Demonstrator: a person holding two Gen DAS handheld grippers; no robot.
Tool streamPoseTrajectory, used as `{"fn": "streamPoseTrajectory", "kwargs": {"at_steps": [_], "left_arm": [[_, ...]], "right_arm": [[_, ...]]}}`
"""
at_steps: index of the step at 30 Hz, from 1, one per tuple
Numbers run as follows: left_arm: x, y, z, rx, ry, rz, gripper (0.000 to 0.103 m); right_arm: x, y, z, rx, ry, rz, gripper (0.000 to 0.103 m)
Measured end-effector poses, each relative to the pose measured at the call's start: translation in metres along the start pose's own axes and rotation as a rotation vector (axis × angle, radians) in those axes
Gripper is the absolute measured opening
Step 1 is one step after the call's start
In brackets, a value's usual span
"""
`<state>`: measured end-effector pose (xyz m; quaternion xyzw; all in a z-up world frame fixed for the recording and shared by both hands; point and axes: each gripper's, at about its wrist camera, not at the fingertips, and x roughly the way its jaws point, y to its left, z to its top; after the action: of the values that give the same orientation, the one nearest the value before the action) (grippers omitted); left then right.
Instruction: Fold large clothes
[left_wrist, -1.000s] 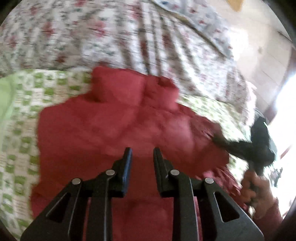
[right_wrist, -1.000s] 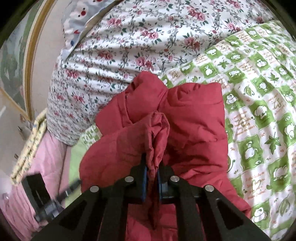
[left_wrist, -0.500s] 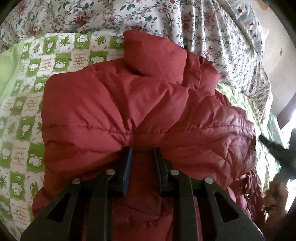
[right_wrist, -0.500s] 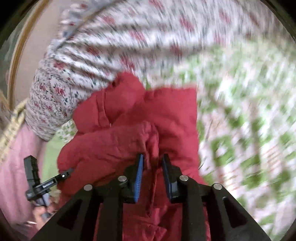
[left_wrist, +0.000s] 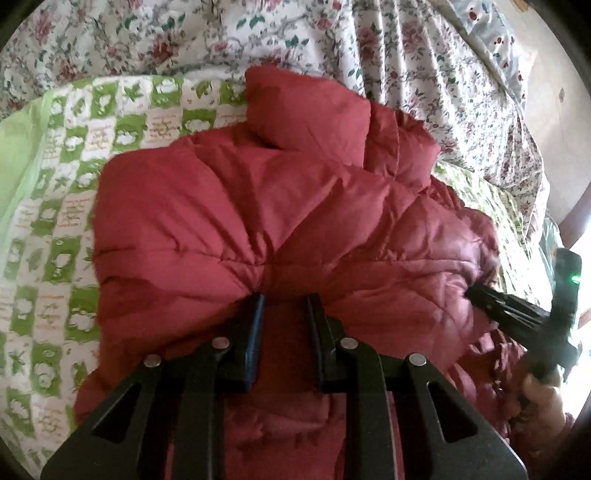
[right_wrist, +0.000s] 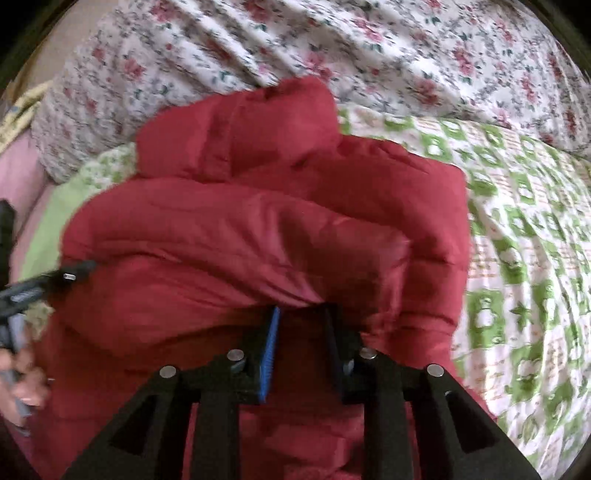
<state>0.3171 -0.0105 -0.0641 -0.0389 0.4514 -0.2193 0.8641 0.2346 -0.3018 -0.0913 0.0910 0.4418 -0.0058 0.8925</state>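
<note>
A red quilted puffer jacket (left_wrist: 258, 214) lies bunched on a green-and-white checked blanket (left_wrist: 55, 206), its collar end toward the floral duvet. My left gripper (left_wrist: 284, 299) is open, its fingertips pushed against a fold of the jacket at mid-body. My right gripper (right_wrist: 301, 310) is open too, its tips under a bulging fold of the jacket (right_wrist: 240, 236). The right gripper also shows in the left wrist view (left_wrist: 517, 314) at the jacket's right edge. The left gripper shows in the right wrist view (right_wrist: 44, 284) at the left edge.
A white duvet with red flowers (left_wrist: 369, 48) is piled behind the jacket and also shows in the right wrist view (right_wrist: 369, 48). The checked blanket (right_wrist: 524, 258) spreads to the right. A pink sheet (right_wrist: 18, 177) lies at the far left.
My right gripper opened and let go of the red fold it was pinching. Both grippers moved closer over the jacket, and the left gripper pressed into it.
</note>
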Motion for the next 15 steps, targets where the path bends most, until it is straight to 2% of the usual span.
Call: {"fn": "streamPoseTrajectory", "kwargs": {"at_steps": [4,8,11,12,15], "left_arm": [[-0.020,0.003,-0.002,0.018,-0.026,0.038,0.020],[-0.002,0.012,-0.006,0.015,0.032,0.035,0.020],[0.007,0.011,-0.008,0.025,0.035,0.063,0.020],[0.007,0.010,-0.009,0.027,0.033,0.069,0.020],[0.009,0.008,-0.010,0.037,0.027,0.086,0.020]], "right_arm": [[0.004,-0.005,-0.001,0.009,0.001,0.005,0.023],[0.004,-0.005,-0.001,0.028,-0.005,0.025,0.023],[-0.009,-0.007,-0.001,0.063,-0.006,0.042,0.023],[-0.015,-0.006,-0.001,0.066,-0.013,0.043,0.027],[-0.034,0.002,-0.001,0.037,-0.063,0.045,0.030]]}}
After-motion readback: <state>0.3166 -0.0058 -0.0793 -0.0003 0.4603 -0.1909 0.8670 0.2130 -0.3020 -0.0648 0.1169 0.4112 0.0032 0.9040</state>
